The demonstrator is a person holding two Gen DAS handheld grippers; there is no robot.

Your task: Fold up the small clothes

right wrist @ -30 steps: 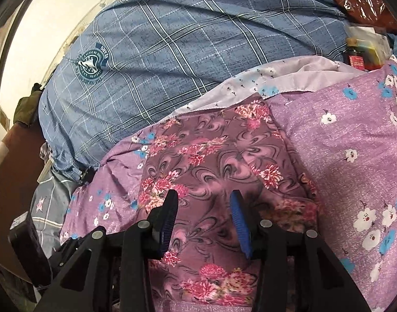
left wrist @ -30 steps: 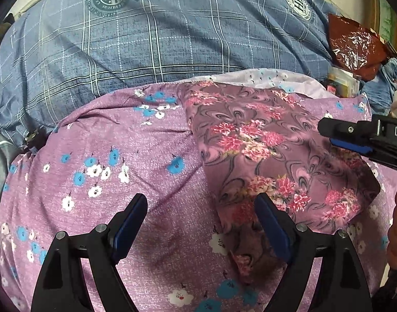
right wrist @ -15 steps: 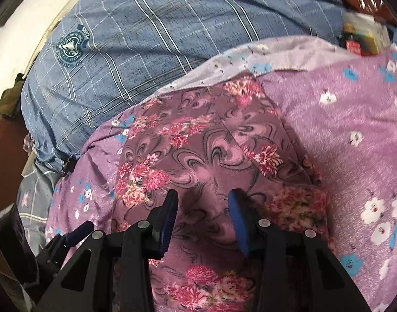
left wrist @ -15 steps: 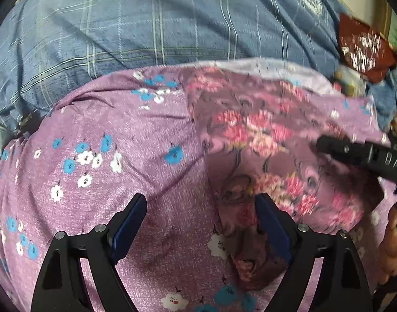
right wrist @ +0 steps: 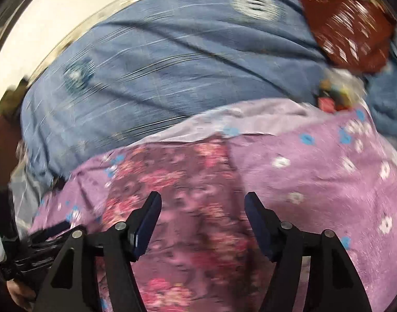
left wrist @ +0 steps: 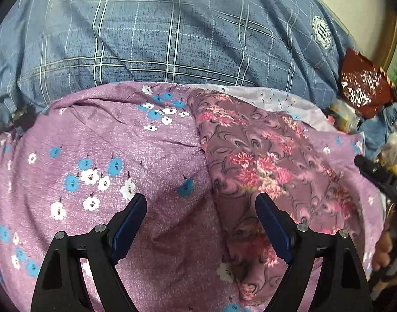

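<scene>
A small mauve garment with pink flowers (left wrist: 271, 171) lies folded flat on a purple cloth with blue and white flowers (left wrist: 99, 150). My left gripper (left wrist: 201, 215) hangs wide open above the garment's left edge, with nothing between its fingers. In the blurred right wrist view the same garment (right wrist: 188, 182) lies under my right gripper (right wrist: 202, 215), whose jaws are opening above it without pinching the cloth. The right gripper's tip (left wrist: 375, 171) shows at the right edge of the left wrist view, with a hand (left wrist: 388, 249) below it.
A blue checked quilt (left wrist: 172, 39) rises behind the purple cloth. A dark red foil bag (left wrist: 362, 88) and small clutter (right wrist: 338, 96) lie at the far right. A pale lilac cloth edge (left wrist: 284, 98) shows behind the garment. The left gripper's body (right wrist: 24, 249) shows low left.
My right gripper's jaws have spread apart and it has pulled back from the garment, its view now blurred. The left gripper shifted left and stayed open. The garment lies still.
</scene>
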